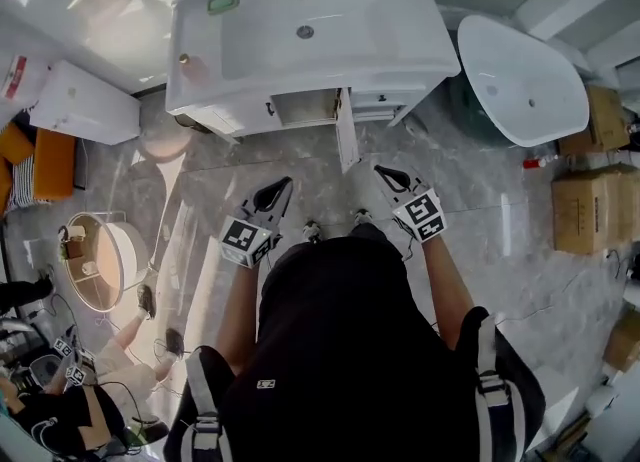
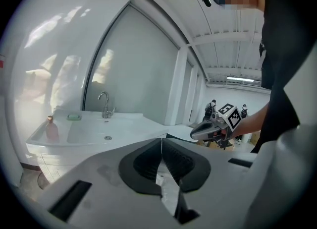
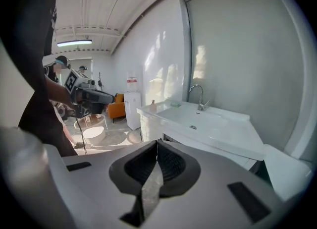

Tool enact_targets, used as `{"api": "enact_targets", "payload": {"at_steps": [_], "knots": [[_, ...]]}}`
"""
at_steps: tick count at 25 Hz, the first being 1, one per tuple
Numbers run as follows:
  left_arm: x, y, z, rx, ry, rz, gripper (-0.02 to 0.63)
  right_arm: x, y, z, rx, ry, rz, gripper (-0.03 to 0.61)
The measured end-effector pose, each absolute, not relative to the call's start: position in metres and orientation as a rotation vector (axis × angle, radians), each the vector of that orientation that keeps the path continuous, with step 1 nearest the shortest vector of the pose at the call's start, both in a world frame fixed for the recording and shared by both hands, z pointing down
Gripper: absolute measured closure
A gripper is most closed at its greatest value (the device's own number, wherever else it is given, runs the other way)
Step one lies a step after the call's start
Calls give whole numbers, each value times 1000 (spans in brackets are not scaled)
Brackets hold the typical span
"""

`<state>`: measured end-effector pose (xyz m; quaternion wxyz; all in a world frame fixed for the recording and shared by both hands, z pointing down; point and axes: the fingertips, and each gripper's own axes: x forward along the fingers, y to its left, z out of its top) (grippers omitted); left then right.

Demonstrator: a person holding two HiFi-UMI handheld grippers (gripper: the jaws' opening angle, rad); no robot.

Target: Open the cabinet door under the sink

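Note:
The white sink cabinet stands at the top of the head view. Its narrow door is swung out toward me, edge on, and the dark opening beside it shows. My left gripper and right gripper hover side by side over the floor, short of the cabinet and touching nothing. Both are shut and hold nothing. In the left gripper view the closed pads point at the sink, with the right gripper off to the side. In the right gripper view the pads also meet.
A white bathtub lies right of the cabinet, with cardboard boxes beyond it. On the left are a white unit, an orange seat and a round stand. Another person crouches at the lower left.

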<state>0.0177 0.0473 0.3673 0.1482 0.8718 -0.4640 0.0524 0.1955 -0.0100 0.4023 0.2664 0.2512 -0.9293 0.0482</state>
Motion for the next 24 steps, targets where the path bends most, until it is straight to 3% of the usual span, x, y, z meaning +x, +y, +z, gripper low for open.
{"api": "enact_targets", "payload": {"at_steps": [24], "knots": [[-23, 49, 371, 2573, -1221, 141, 598, 168, 8, 405, 818, -2425, 122, 518]]}}
